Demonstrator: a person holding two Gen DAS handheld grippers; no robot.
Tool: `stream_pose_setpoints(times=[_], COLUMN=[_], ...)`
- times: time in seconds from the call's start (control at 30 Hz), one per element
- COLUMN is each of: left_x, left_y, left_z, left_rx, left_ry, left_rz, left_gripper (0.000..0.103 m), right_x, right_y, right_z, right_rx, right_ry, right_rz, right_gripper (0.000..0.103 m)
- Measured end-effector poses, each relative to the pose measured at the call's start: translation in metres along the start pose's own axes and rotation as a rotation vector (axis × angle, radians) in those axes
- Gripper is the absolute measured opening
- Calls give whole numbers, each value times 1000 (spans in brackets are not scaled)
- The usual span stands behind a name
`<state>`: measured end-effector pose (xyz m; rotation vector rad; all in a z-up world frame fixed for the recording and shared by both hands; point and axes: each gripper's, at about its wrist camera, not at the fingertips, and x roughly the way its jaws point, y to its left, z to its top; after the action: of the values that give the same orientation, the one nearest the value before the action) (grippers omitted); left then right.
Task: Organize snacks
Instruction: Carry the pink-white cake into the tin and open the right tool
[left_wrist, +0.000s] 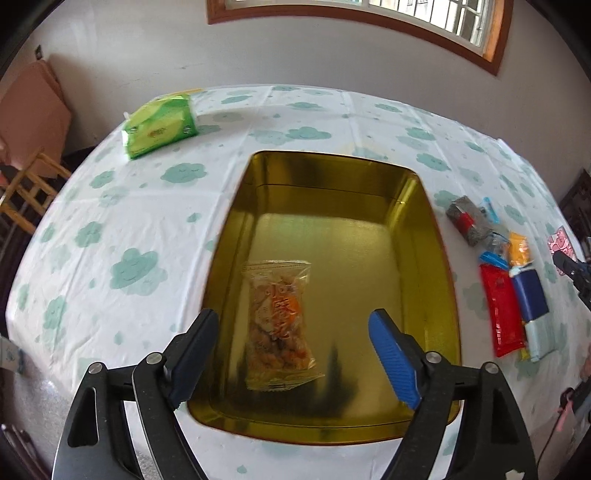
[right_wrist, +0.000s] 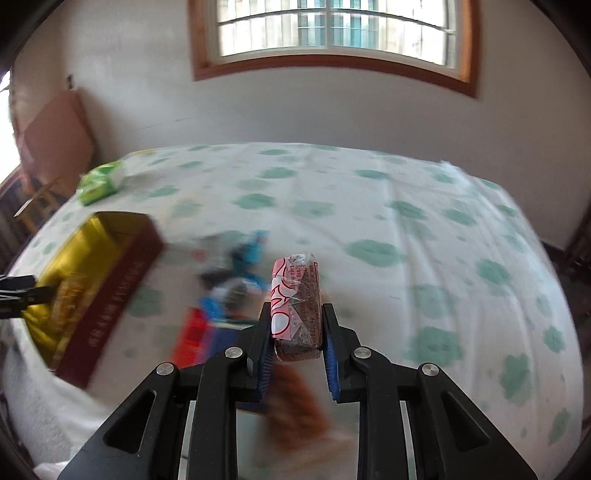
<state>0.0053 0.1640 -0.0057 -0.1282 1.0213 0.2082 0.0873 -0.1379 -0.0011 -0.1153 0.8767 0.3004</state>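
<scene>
A gold tin box (left_wrist: 421, 206) sits open on the clouded tablecloth. A clear packet of orange-brown snacks (left_wrist: 279, 321) lies flat on its floor. My left gripper (left_wrist: 293, 326) is open just above that packet, not touching it. My right gripper (right_wrist: 295, 321) is shut on a pink-and-brown wrapped snack bar (right_wrist: 297, 299), held above the table. Several loose snack packets (left_wrist: 506, 288), red, blue, yellow and grey, lie right of the box; they show blurred in the right wrist view (right_wrist: 225, 295). The box's dark red outer wall (right_wrist: 118, 295) shows at the left there.
A green tissue pack (left_wrist: 159, 125) lies at the table's far left corner, also in the right wrist view (right_wrist: 99, 182). A wooden chair (left_wrist: 26, 188) stands beyond the left edge. A wall with a window (right_wrist: 332, 33) is behind the table.
</scene>
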Motion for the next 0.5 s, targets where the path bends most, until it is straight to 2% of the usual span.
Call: stream_pose_setpoints(times=[0.07,0.2,0.5], left_x=[-4,-4,-8], left_y=[-2,1,9], left_z=[-2,-5,-7], left_rx=[3,-24,-39], left_ry=[-19,-10,-14], left_rz=[38,38,67], left_gripper=[81,82,83], right_x=[3,12,28], right_y=[18,61,128], right_z=[5,13,31], right_rx=[-18,-75,-187], right_ry=[2,9,13], right_rz=[49,136,240], right_gripper=[25,25,25])
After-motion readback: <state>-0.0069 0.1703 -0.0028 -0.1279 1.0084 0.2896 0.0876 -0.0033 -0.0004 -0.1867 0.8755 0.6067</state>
